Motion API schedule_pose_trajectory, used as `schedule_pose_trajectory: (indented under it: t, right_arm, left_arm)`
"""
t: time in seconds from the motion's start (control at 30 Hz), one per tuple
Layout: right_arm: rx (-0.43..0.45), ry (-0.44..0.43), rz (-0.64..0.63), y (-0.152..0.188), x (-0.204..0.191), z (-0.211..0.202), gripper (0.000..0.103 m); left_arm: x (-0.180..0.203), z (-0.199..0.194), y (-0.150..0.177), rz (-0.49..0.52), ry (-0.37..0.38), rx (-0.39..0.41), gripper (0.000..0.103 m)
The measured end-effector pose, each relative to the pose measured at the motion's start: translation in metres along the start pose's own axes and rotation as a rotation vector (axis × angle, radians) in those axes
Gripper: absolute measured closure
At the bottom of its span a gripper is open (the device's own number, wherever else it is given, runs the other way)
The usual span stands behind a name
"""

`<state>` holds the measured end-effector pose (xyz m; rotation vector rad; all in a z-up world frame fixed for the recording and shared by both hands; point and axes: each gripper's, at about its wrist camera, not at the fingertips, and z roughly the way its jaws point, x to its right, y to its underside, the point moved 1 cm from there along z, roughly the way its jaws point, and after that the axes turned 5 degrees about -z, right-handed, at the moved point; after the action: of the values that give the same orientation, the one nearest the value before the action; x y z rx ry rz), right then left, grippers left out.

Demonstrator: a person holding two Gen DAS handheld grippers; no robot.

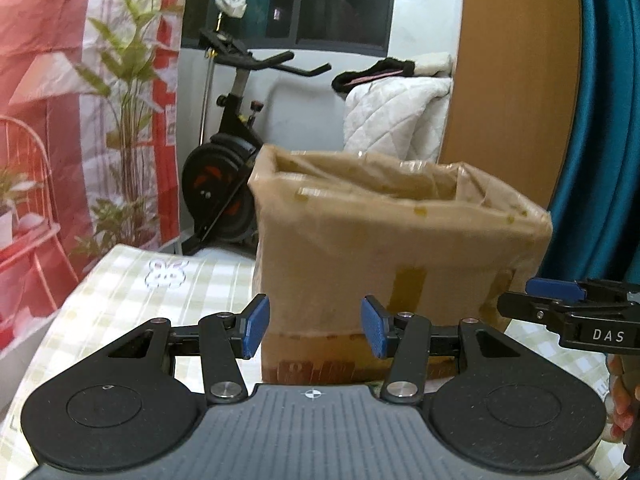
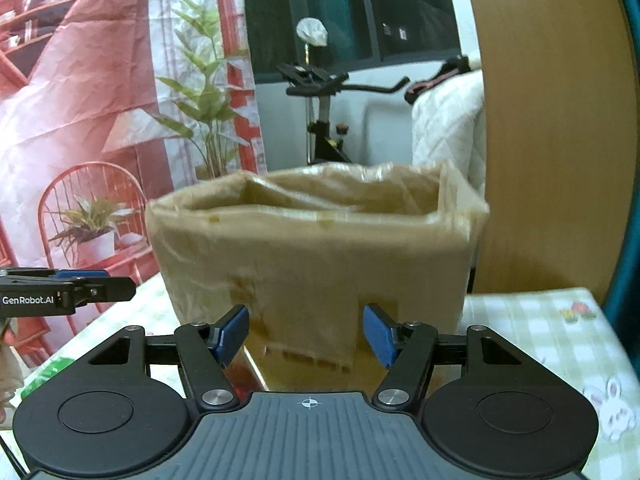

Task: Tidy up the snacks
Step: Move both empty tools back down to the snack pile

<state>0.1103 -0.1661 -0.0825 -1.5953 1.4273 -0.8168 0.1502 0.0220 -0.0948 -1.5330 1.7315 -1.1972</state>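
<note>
Both grippers face an open cardboard box on a checked table, empty-jawed.

The left gripper (image 1: 315, 327) hovers near the front of the cardboard box (image 1: 400, 256), its jaws apart with nothing between them; the right gripper (image 2: 306, 334) does the same, jaws also spread and empty. The box stands upright on the table (image 1: 132, 300), which wears a pale green checked cloth with cartoon prints, and a thin plastic liner (image 1: 360, 176) is folded over the box's rim. What lies inside the box cannot be seen. In the left wrist view the right gripper juts in from the right edge, close beside the box. Far behind stand an exercise bike (image 1: 228, 152), a white quilt (image 1: 396, 116), a red printed backdrop (image 2: 80, 100) at the left and a wooden panel (image 2: 556, 120) at the right.
</note>
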Motion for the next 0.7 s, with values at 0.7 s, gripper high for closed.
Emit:
schedule_pose_trajectory:
  t: [0.7]
  right_arm:
    - [-0.077,0.033,0.052,0.050,0.003,-0.002,0.044]
  left_arm:
    - [-0.007,0.004,0.033,-0.029,0.003,-0.067,0.050]
